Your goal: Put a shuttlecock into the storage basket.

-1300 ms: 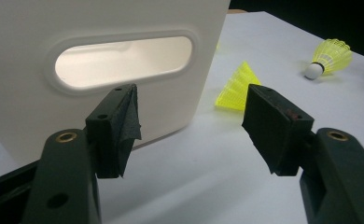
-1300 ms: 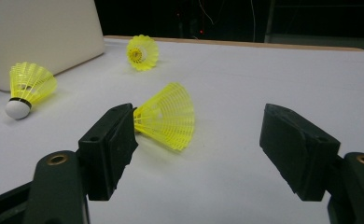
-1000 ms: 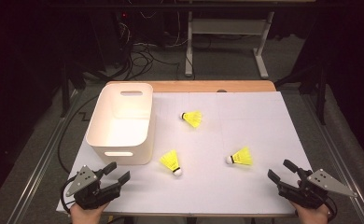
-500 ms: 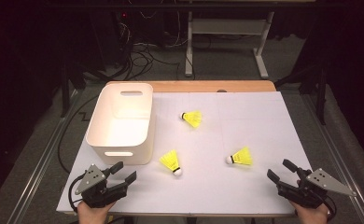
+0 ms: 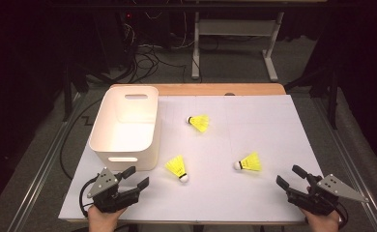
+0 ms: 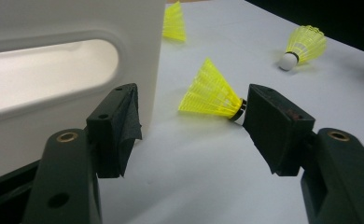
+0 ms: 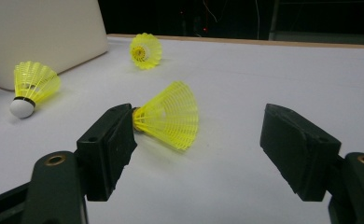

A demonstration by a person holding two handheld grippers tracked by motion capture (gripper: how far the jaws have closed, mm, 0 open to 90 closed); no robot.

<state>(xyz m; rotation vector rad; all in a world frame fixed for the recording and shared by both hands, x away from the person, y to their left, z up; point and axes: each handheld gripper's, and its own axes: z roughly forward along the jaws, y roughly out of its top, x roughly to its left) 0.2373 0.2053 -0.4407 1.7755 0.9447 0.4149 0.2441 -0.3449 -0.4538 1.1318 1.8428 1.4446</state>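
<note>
Three yellow shuttlecocks lie on the white table sheet: one near the bin's front corner, one right of centre, one farther back. My left gripper is open at the front left, just in front of the white bin. In the left gripper view its jaws stand wide, and the nearest shuttlecock lies just beyond them, its cork by the right jaw. My right gripper is open at the front right. Its own view has the right shuttlecock lying beyond the left jaw.
The bin has a handle slot in its near wall and holds nothing I can see. A wooden table edge runs along the back. Dark floor with cables and a metal stand lies behind.
My left gripper has shifted a little to the right along the front edge, toward the nearest shuttlecock. The right gripper and the shuttlecocks have stayed put.
</note>
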